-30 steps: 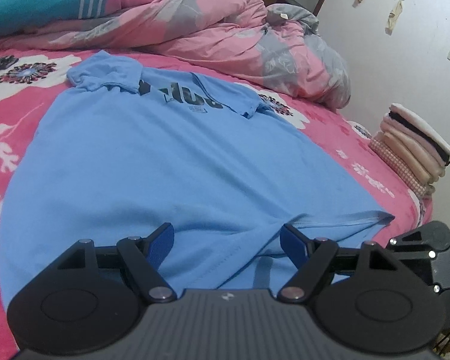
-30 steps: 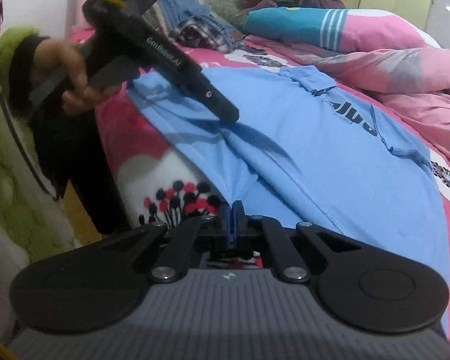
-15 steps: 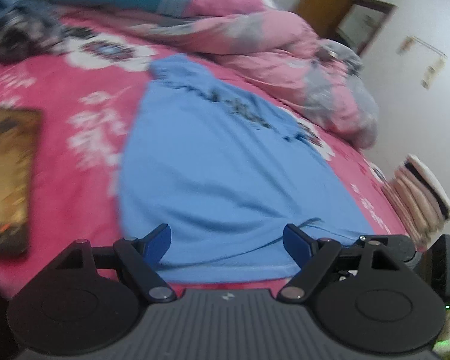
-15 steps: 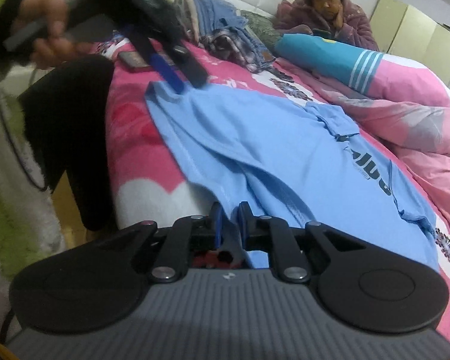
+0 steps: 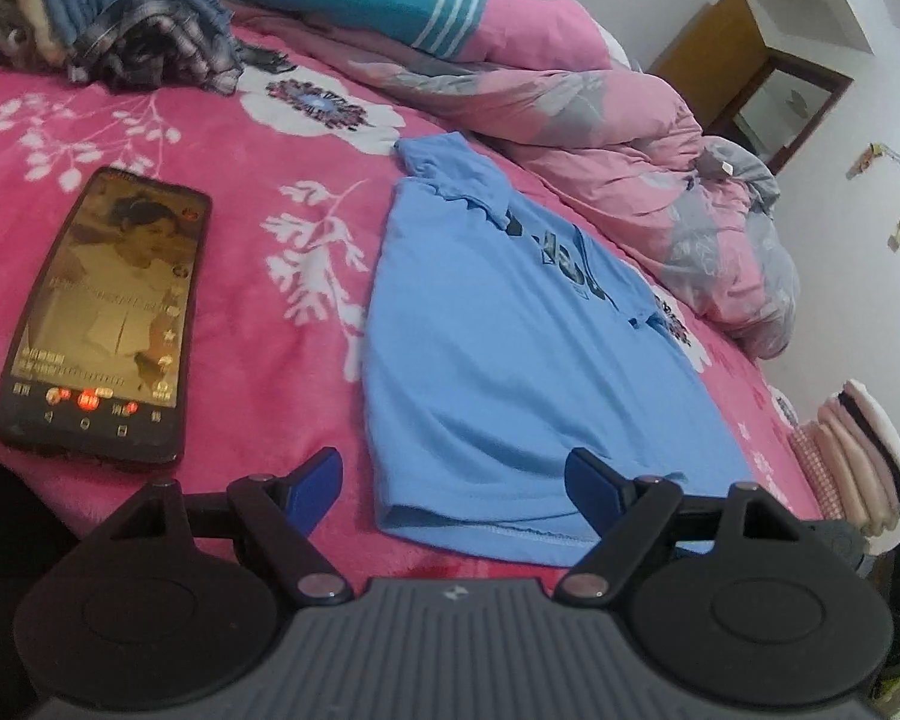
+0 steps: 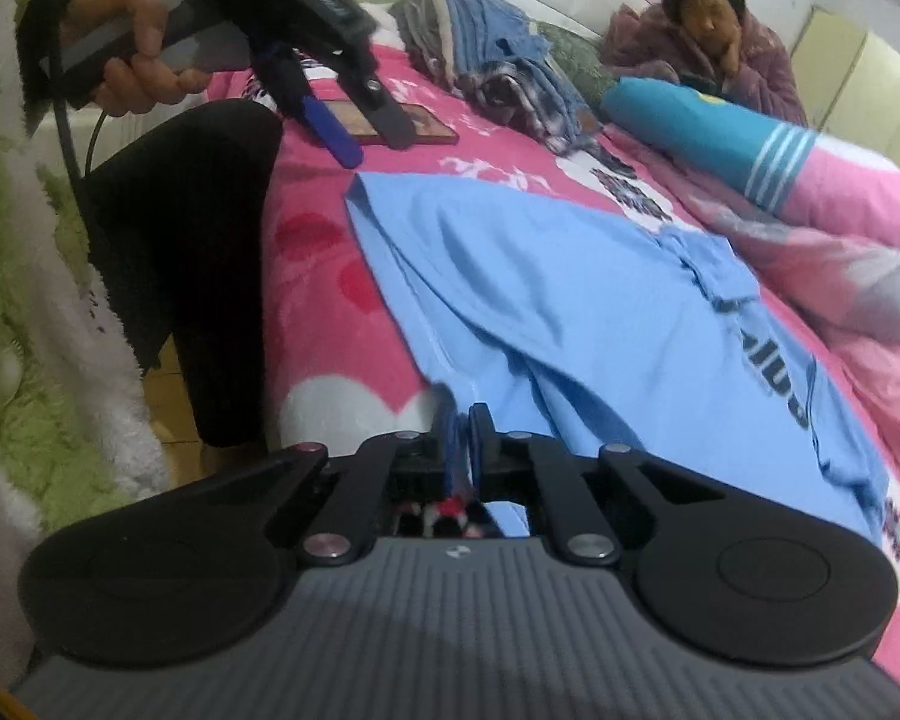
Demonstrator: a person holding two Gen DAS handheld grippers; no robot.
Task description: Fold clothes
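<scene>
On the pink bed (image 5: 222, 276), the blue shirt's (image 5: 510, 360) hem lies under the released left tool (image 5: 453, 474), its corner nipped by the right tool (image 6: 459, 420).

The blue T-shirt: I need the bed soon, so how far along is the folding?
Early on. Done: the blue T-shirt lies on the pink blanket with one side folded lengthwise, and a stack of folded clothes sits at the bed's edge. In hand: the right hand-held gripper is nearly shut at the hem; the left hand-held gripper is open, holding nothing. Left: the remaining folds and the unfolded pile.
</scene>
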